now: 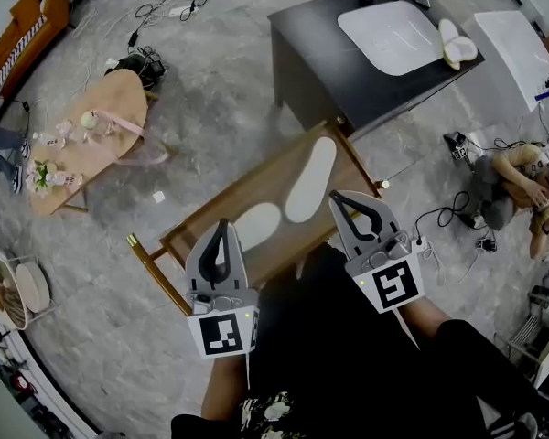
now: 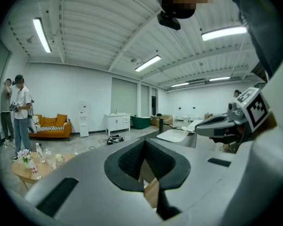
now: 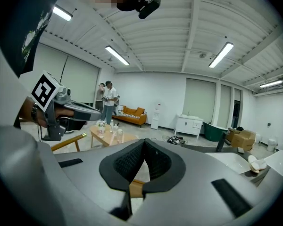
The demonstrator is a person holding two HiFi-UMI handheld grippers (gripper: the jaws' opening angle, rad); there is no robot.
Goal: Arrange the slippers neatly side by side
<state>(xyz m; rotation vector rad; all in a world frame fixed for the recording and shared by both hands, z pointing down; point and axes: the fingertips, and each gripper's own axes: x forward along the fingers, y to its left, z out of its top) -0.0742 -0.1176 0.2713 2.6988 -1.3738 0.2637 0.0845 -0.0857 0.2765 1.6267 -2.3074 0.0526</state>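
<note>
Two white slippers lie sole-up on a low wooden slatted table point(image 1: 201, 216). The longer slipper point(image 1: 311, 178) lies at an angle toward the far right. The other slipper point(image 1: 259, 224) sits nearer me, its left end hidden behind my left gripper point(image 1: 222, 227). That gripper hovers over the table's near left part, shut and empty. My right gripper point(image 1: 338, 198) is just right of the longer slipper's near end, also shut with nothing held. In the left gripper view the pads point(image 2: 132, 161) meet, with wood showing below. The right gripper view shows its pads point(image 3: 129, 163) closed too.
A black desk point(image 1: 325, 58) with a white board point(image 1: 389, 35) stands beyond the table. An oval wooden side table point(image 1: 96, 135) with bottles is at the left. A person point(image 1: 517, 186) sits on the floor at the right among cables. My dark-clad legs point(image 1: 348, 355) fill the foreground.
</note>
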